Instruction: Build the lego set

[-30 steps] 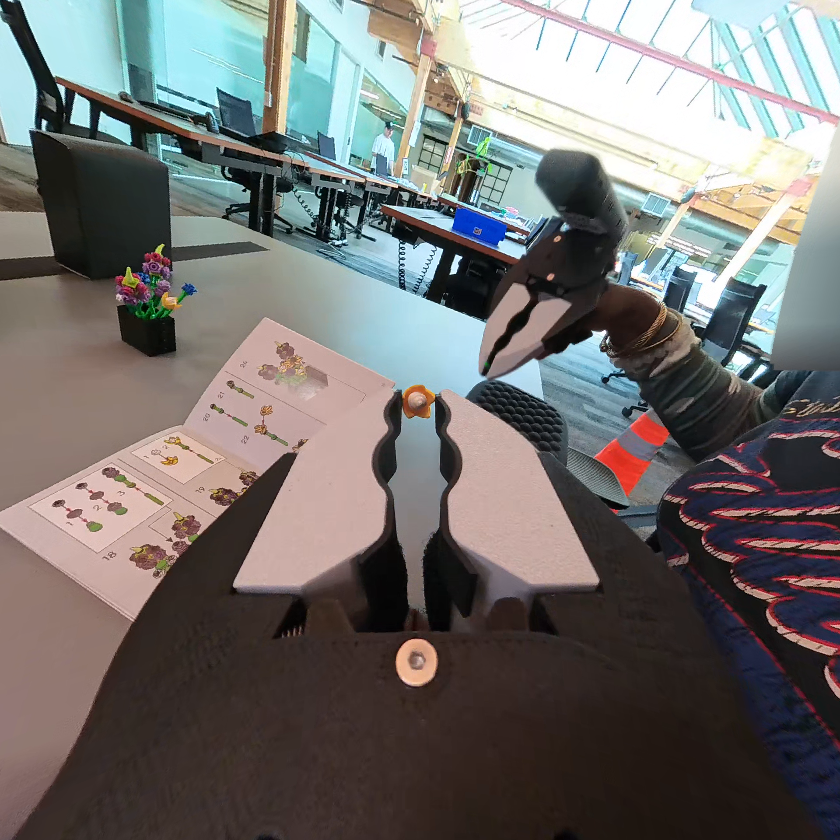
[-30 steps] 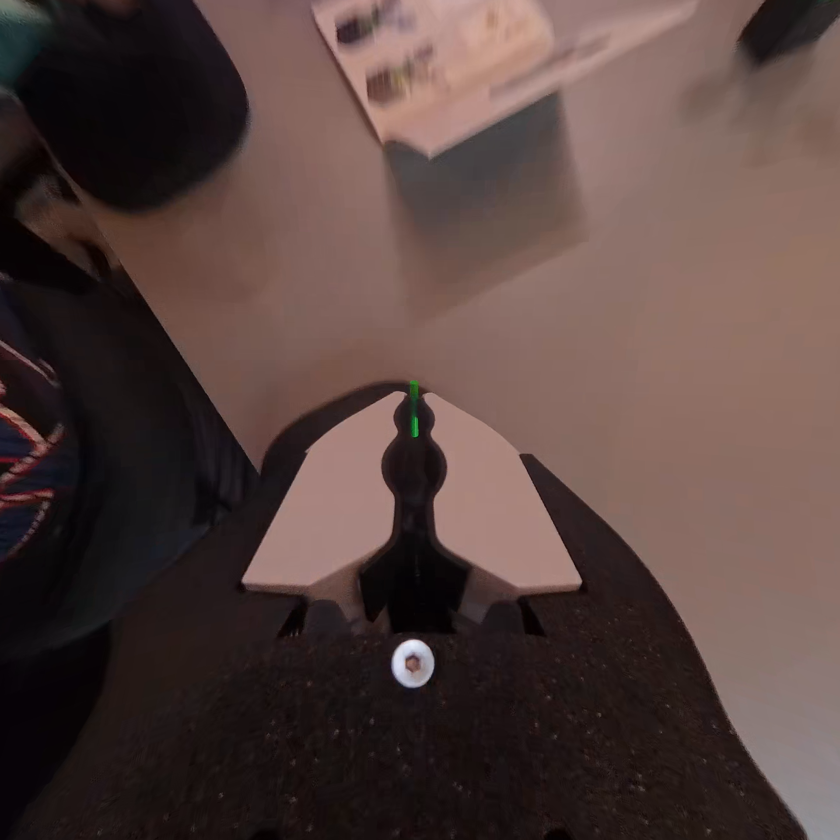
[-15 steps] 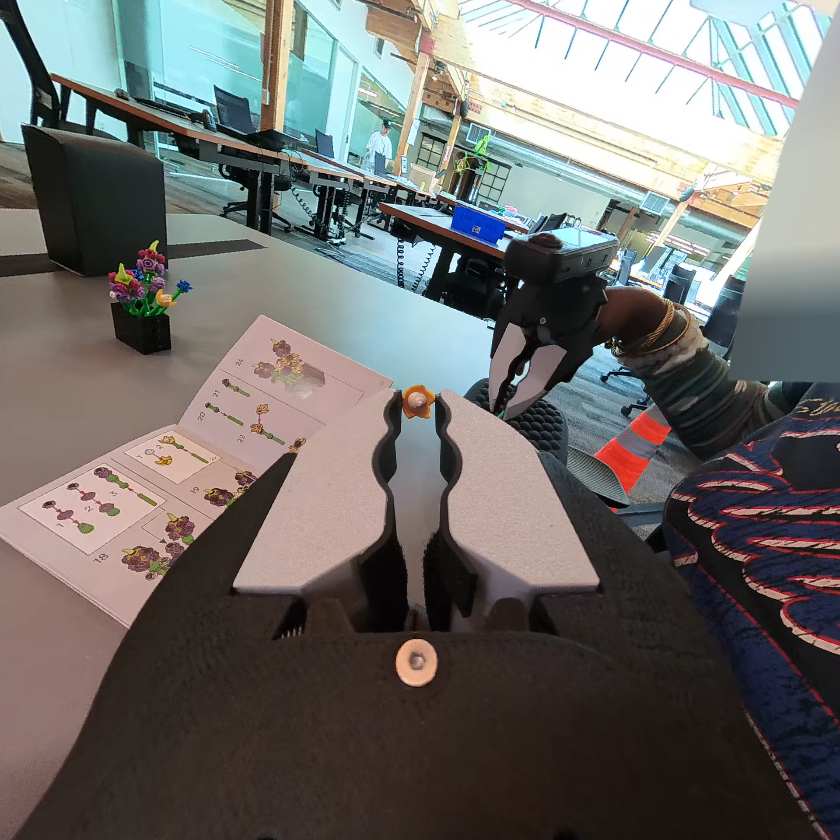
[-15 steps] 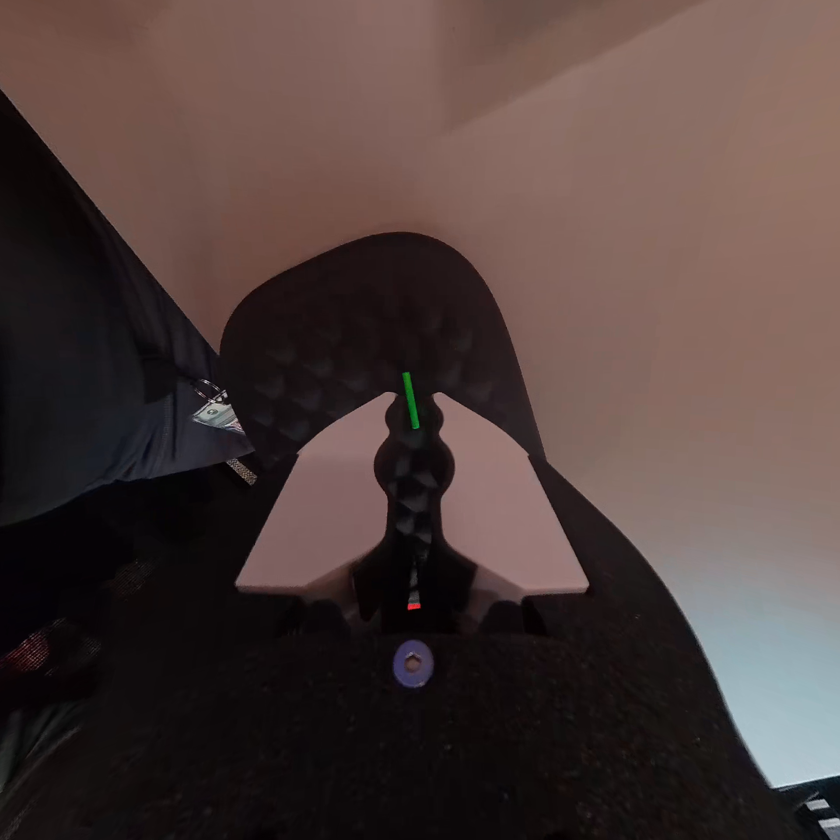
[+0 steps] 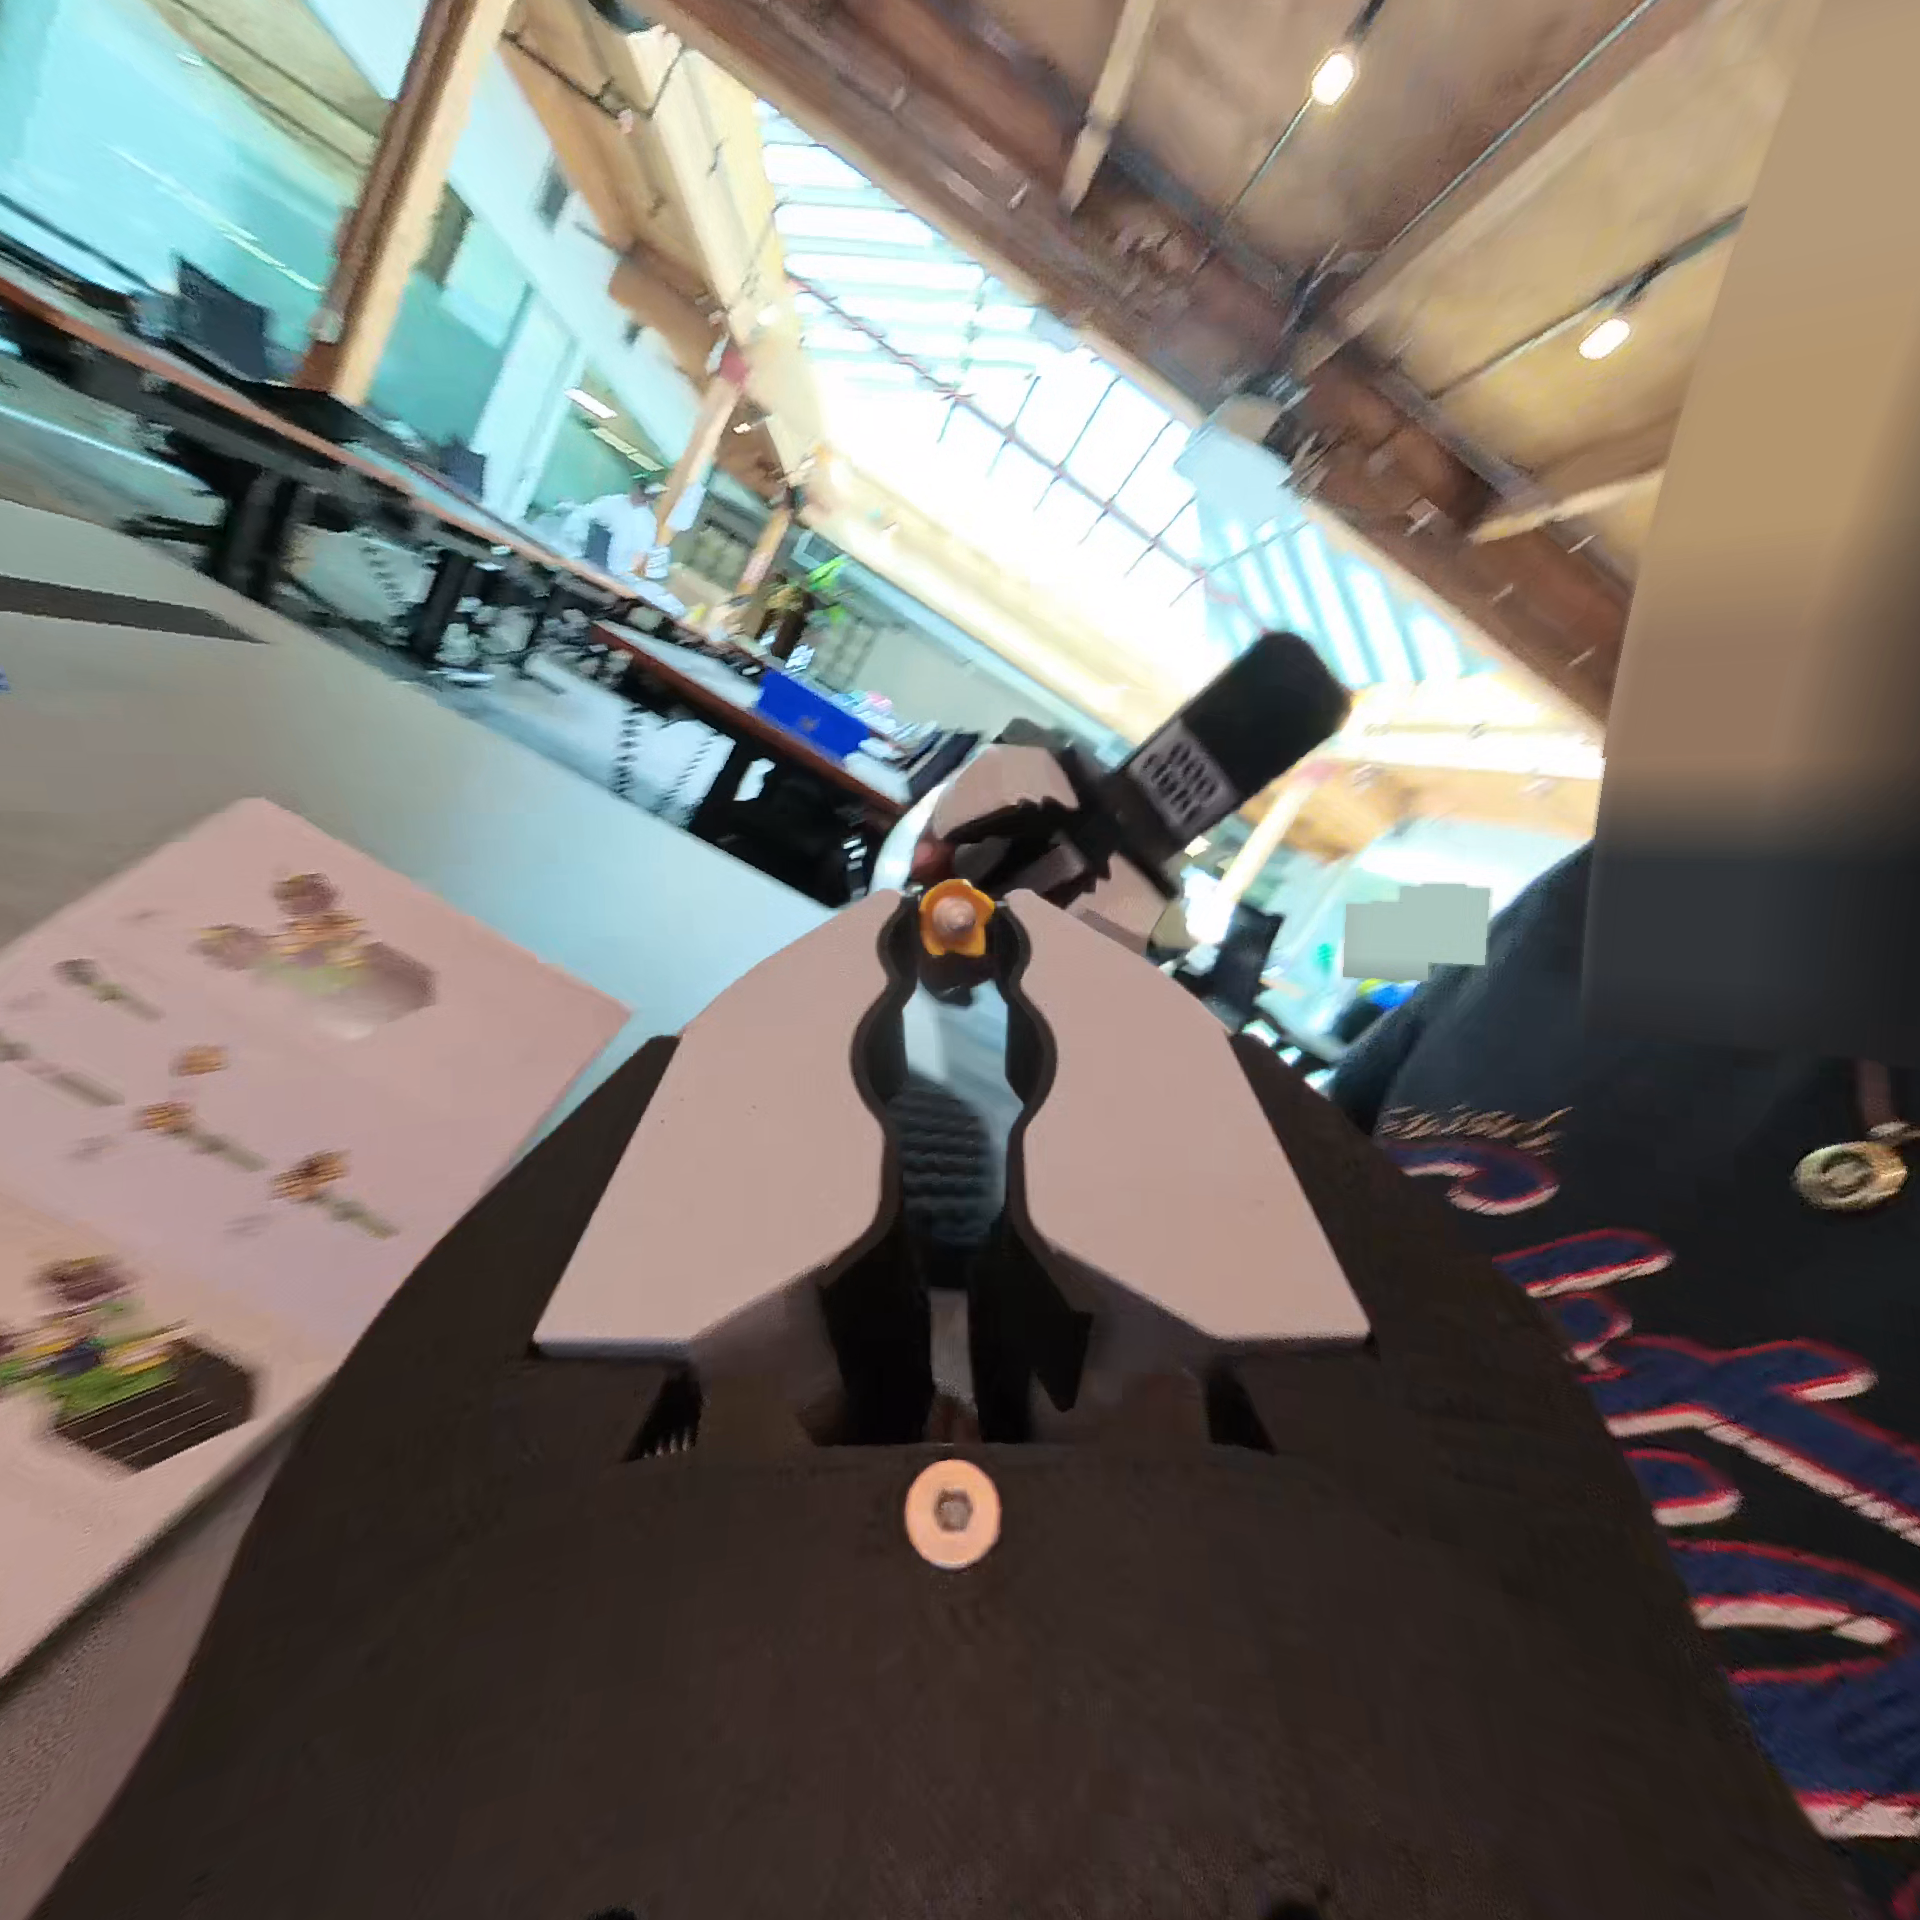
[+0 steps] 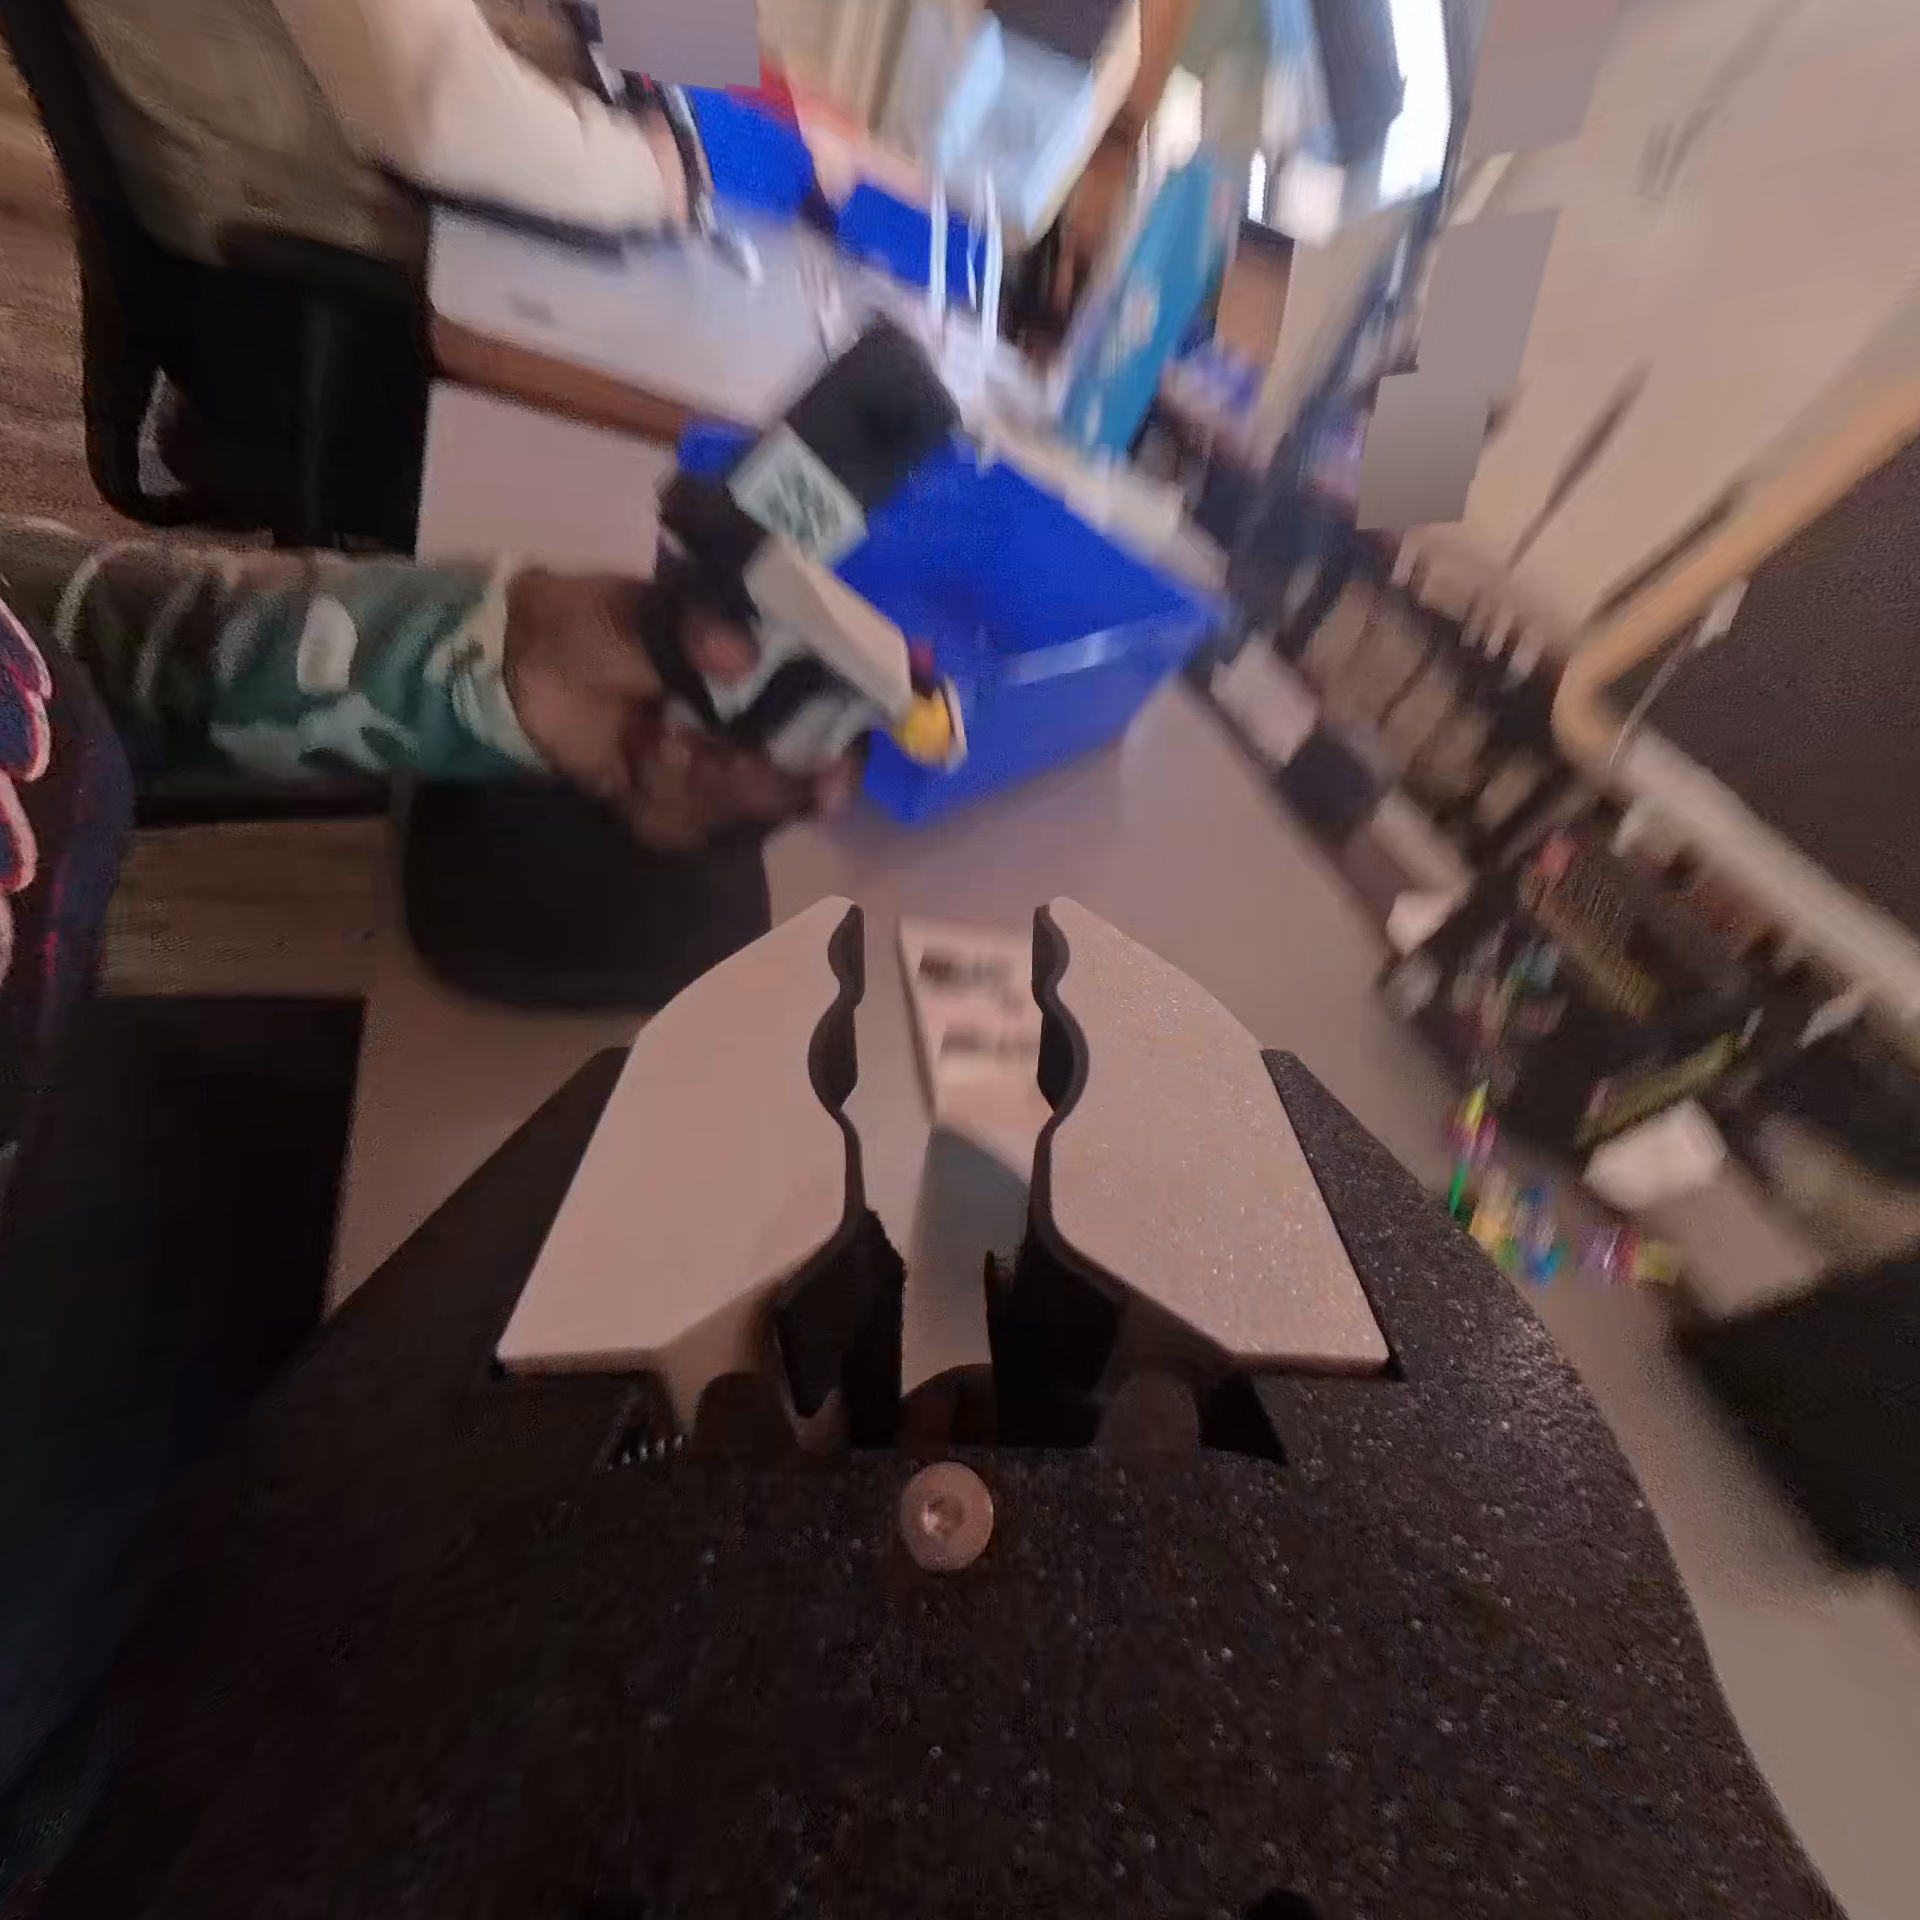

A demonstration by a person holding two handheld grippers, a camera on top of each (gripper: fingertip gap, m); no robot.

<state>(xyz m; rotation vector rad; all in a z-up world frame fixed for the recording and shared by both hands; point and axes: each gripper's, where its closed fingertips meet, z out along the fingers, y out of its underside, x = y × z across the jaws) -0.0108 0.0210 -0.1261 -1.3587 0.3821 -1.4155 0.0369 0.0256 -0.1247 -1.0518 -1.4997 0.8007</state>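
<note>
1. The left gripper (image 5: pixel 954 935), matte grey fingers with wavy black inner edges on a grainy black body, is pinched on a small orange flower (image 5: pixel 954 928) with a pale stud at its centre, held at the very fingertips above the table (image 5: pixel 343 769).
2. Seen from the right wrist, the same gripper (image 6: pixel 920 691) is raised over the table's near edge, gripped by a hand (image 6: pixel 613 707) in a green patterned sleeve (image 6: pixel 270 655), the yellow-orange flower (image 6: pixel 928 722) at its tip.
3. The right gripper (image 6: pixel 948 925) stands partly open, a clear gap between its fingers and nothing held; in the left view it (image 5: pixel 940 847) sits just behind the flower, whether touching cannot be told.
4. An open booklet (image 5: pixel 239 1122) of glossy pages lies flat near the table's edge.
5. A blue plastic bin (image 6: pixel 1029 613) sits blurred behind.
</note>
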